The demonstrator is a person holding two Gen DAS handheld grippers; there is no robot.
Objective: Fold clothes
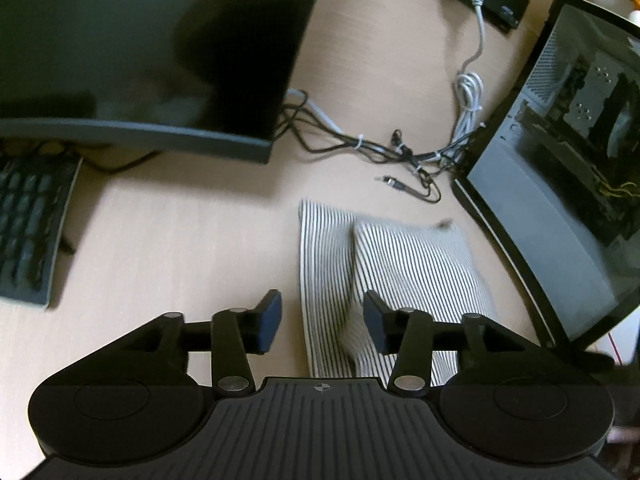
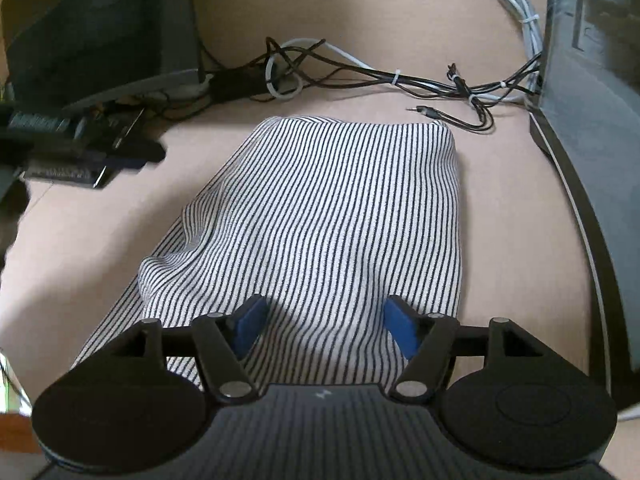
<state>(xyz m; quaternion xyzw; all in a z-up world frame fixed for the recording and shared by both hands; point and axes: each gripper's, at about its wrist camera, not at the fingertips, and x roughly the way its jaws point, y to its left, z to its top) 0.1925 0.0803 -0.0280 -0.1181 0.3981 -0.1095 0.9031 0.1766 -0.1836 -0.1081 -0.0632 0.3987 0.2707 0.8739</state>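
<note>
Pale wood-grain surface [image 1: 180, 240] carries everything in view, with a dark monitor [image 1: 140, 48] at the far left, a glass-sided computer case [image 1: 560, 168] along the right edge, and a keyboard [image 1: 28, 220] under the monitor's near corner. Between monitor and case lies the striped garment [image 2: 340, 208], already partly folded: an upper layer is doubled over a lower one, whose strip shows along the left side. Its long axis runs from the near edge away toward the tangle of cables [image 1: 400, 152] at the back, and its far end stops just short of a loose audio plug [image 2: 424, 111]. The right tool [image 2: 324, 328] is the nearer one; it hangs straight over the garment's near end with its jaws spread wide and cloth showing between the blue pads [image 2: 248, 328], though whether the pads touch the fabric I cannot tell. The left tool [image 1: 322, 324] is also spread wide and grips nothing; it sits over the garment's left border, one finger above bare surface and the other above the stripes. Judging from this, the next fold probably turns on the near edge, which lies directly ahead of the right tool and to the right of the left one. No containers are in view.
</note>
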